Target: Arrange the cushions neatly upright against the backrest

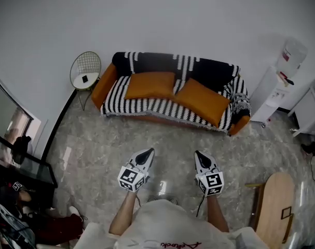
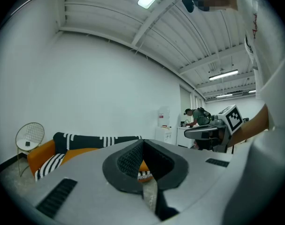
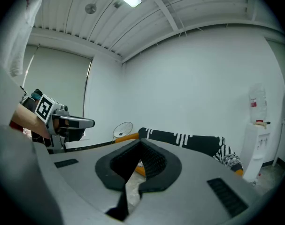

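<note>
**Two closed, empty grippers facing a sofa with two cushions on its seat**

Head view: the person is standing on a marbled floor [image 1: 100, 149], well apart from the sofa [image 1: 147, 107], and is holding both tools out in front of the body. The left gripper [image 1: 148, 152] and the right gripper [image 1: 197, 154] are pointing toward the sofa, side by side and clear of each other. Each is carrying its marker cube at the rear.

Left gripper view: the jaws are meeting at their tips, with nothing between them. Right gripper view: the same is showing, dark pads together and gripping nothing.

The sofa is wearing a black-and-white striped cover and is standing against the white wall. Two orange cushions are lying on its seat. The left cushion [image 1: 150, 85] is sitting close to the backrest [image 1: 199, 66] with its long edge running parallel to it. Whether it is leaning on the backrest cannot be told from above. The right cushion [image 1: 202, 100] is lying askew, turned at an angle, with one corner reaching toward the front edge of the seat. The two cushions are nearly touching at mid-sofa.

A round wire chair [image 1: 85, 71] is standing just beside the sofa's left end. A water dispenser [image 1: 279, 87] is standing near the right end.
</note>
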Tool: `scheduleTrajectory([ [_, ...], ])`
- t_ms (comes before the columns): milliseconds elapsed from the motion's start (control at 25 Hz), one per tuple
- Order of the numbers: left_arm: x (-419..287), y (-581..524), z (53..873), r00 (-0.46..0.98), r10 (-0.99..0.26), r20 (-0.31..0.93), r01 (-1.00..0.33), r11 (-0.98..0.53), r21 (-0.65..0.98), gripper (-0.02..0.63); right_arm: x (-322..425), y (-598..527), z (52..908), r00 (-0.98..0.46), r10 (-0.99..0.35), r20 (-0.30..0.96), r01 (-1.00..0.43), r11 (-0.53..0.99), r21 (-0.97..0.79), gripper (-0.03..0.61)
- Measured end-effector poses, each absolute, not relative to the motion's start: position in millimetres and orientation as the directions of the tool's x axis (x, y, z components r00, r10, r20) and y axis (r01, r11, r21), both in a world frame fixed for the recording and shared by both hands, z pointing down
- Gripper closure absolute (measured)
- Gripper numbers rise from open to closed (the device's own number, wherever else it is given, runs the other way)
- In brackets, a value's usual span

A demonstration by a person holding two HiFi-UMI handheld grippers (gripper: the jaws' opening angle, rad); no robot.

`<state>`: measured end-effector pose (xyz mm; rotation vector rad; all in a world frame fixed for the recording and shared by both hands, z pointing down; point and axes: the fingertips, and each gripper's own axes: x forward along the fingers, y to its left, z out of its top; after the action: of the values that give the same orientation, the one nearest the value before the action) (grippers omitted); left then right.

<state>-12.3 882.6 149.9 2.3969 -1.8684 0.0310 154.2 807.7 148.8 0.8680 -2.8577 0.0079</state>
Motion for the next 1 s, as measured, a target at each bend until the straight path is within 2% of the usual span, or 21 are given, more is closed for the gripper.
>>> scheduleTrajectory([
  [200,-7,880,147,0.224,-0.971,0.078,-0.974,-0.220,0.062,0.584,155,803,143,-0.840,-0.529,0.122,-0.532,0.847,0.008,0.551],
  [1000,-24,829,176,0.186,-0.978,0.094,-0.979,-0.176,0.103,0.584,135,749,169,-0.858,-0.490,0.152,-0.497,0.868,-0.008,0.551],
])
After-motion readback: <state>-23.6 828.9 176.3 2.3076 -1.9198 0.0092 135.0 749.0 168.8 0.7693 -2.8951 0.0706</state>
